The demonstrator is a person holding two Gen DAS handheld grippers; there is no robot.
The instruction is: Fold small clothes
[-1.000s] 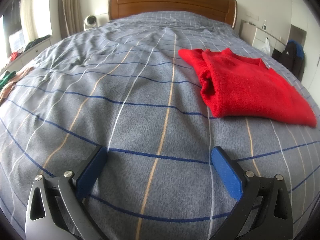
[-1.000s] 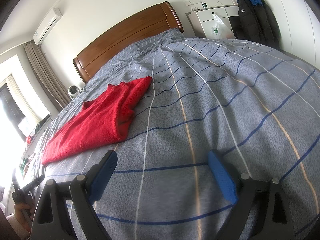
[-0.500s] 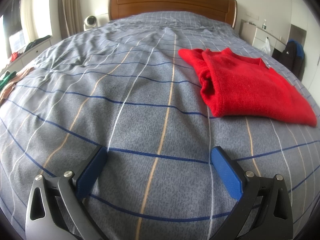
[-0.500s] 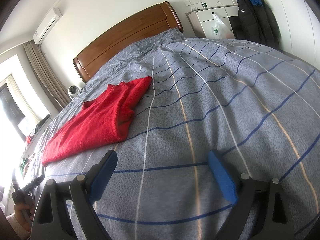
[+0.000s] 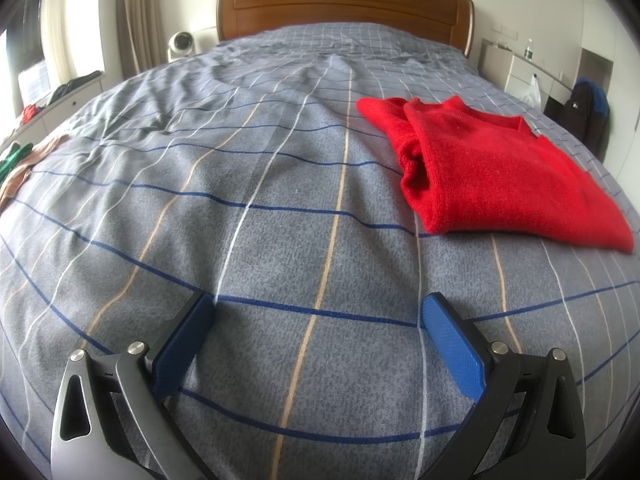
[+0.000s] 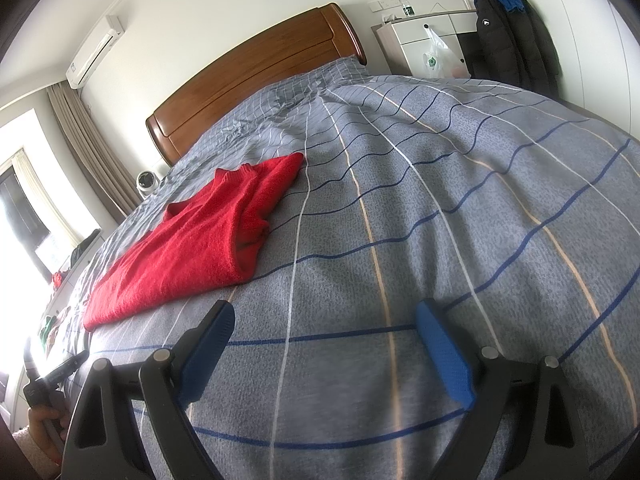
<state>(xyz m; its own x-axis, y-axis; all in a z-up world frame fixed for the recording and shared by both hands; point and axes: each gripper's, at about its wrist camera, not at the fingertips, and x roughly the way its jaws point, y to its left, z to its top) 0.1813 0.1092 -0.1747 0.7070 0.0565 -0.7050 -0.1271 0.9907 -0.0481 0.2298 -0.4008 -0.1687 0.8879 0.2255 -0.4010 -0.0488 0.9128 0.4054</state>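
A red knit sweater lies folded on the grey checked bedspread, right of centre in the left wrist view and at the left in the right wrist view. My left gripper hovers low over bare bedspread, well short of the sweater, its blue pads wide apart with nothing between them. My right gripper stands open the same way over the bedspread, the sweater's near edge just beyond its left finger. A hand holding the other gripper's handle shows at the lower left.
A wooden headboard closes the far end. Loose clothes lie at the bed's left edge. A white cabinet with a plastic bag and dark jackets stand right of the bed. A small white fan sits near the curtain.
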